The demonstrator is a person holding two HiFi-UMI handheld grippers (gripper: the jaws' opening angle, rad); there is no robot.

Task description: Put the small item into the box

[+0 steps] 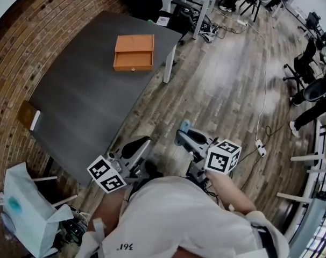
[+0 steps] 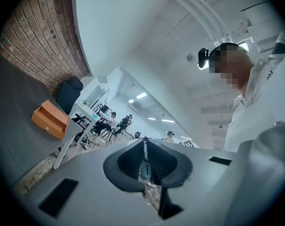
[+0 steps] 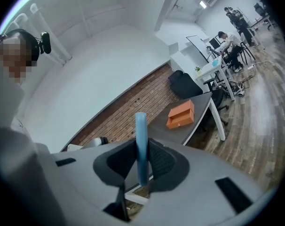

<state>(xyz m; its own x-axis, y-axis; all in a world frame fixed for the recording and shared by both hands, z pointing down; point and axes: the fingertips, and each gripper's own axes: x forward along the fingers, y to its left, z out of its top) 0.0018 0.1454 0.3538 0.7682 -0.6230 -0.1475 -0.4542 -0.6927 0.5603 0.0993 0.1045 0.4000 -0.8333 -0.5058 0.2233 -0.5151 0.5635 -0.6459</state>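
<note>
Right gripper (image 3: 141, 160) clamped on thin blue item (image 3: 140, 135) upright between its jaws, left gripper (image 2: 145, 161) clenched shut, orange box (image 1: 134, 52) far off on dark table (image 1: 82, 109).

Dark grey rectangular tabletop (image 1: 82, 101), upper left, lies open all round the orange cardboard drawer box (image 1: 134, 52). Red brick wall (image 1: 23, 52) closes its left side; a white paper bag (image 1: 28, 208) crowds the frame's lower-left corner.
</note>
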